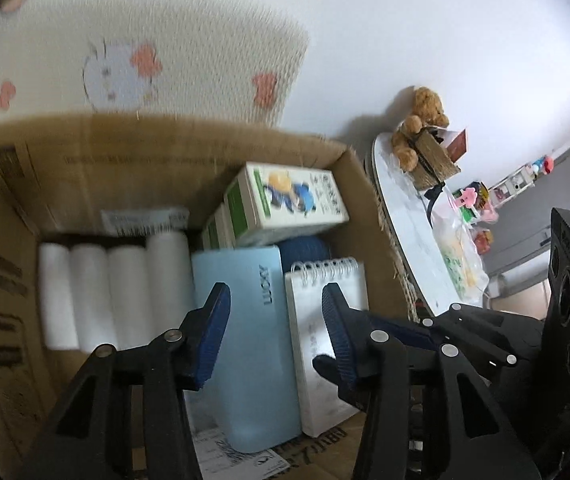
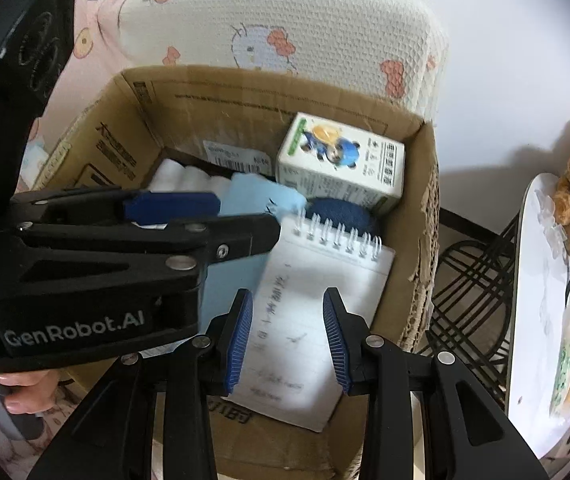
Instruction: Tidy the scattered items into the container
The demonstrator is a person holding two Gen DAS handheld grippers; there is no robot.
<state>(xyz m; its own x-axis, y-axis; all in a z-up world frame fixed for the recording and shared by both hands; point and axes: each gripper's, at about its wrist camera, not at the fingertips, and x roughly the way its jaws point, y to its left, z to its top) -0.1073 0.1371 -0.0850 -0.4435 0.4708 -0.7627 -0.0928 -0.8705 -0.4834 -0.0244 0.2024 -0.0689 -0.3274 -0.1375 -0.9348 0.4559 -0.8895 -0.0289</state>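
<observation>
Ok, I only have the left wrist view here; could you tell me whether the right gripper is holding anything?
Observer: No, the right gripper is open and empty. Its jaws hover over the spiral notepad lying in the cardboard box.
Operator: Thank you. Is there anything beside the box on its right?
Observer: Yes, a black wire rack stands between the box and the white table.

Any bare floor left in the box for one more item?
Little. Bare cardboard box floor shows only along the near edge, below the spiral notepad and light blue case. The far half is packed: white rolls, cartoon carton, dark blue object.
</observation>
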